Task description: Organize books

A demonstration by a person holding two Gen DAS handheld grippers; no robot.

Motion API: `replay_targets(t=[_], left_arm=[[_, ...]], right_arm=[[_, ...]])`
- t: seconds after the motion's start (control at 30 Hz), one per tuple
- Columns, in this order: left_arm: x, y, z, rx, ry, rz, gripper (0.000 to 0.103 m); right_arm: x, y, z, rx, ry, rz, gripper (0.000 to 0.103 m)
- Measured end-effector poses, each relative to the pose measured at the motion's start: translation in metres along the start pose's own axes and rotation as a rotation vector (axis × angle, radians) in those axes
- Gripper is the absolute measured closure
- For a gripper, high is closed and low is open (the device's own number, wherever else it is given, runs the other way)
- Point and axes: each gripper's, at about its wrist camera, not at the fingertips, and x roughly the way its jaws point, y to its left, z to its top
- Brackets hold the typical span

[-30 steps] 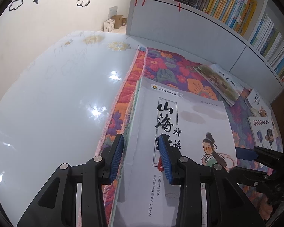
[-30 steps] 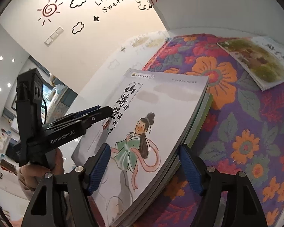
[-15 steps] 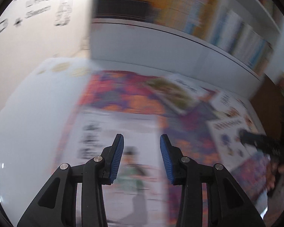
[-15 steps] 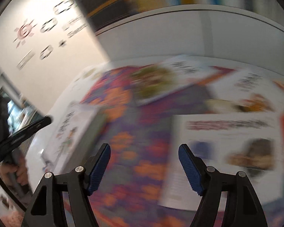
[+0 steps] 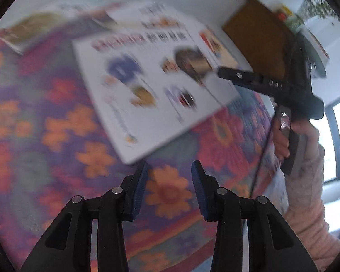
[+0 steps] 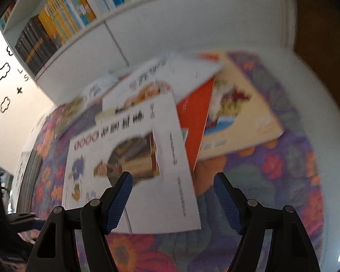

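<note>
Hovering with both the left gripper point(image 5: 167, 188) and right gripper point(image 6: 172, 201) parted and empty over the white picture book point(image 6: 133, 170) lying on the floral cloth point(image 6: 272, 181), risking sliding it off-stack through a skewed grab.

A flower-patterned quilted cloth point(image 6: 272, 181) spreads over the table, and on it, centre frame in the right wrist view, lies a white-covered picture book point(image 6: 147, 170). Behind it to the right, a red-and-cream illustrated book point(image 6: 233, 117) lies partly under that book's upper right corner. More flat books point(image 6: 88, 97) lie upper left of those. Along the top, a white shelf packed with upright books point(image 6: 63, 25) runs behind the table.
</note>
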Motion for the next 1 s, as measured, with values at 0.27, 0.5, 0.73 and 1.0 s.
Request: replay_targets(t=[0.27, 0.5, 0.73, 1.0], left_arm=[[-0.022, 0.028, 0.001, -0.087, -0.052, 0.005, 0.066], [-0.054, 0.050, -0.013, -0.150, -0.169, 0.116, 0.066], [-0.046, 0.053, -0.012, -0.158, -0.307, 0.360, 0.059], [-0.030, 0.043, -0.017, -0.100, -0.394, 0.409, 0.032]], right_arm=[[-0.007, 0.038, -0.044, -0.111, 0.123, 0.182, 0.031], [-0.048, 0.105, -0.083, -0.309, 0.069, 0.264, 0.046], [-0.029, 0.092, -0.069, -0.251, -0.108, -0.094, 0.042], [0.009, 0.070, -0.051, -0.239, -0.077, -0.095, 0.000]])
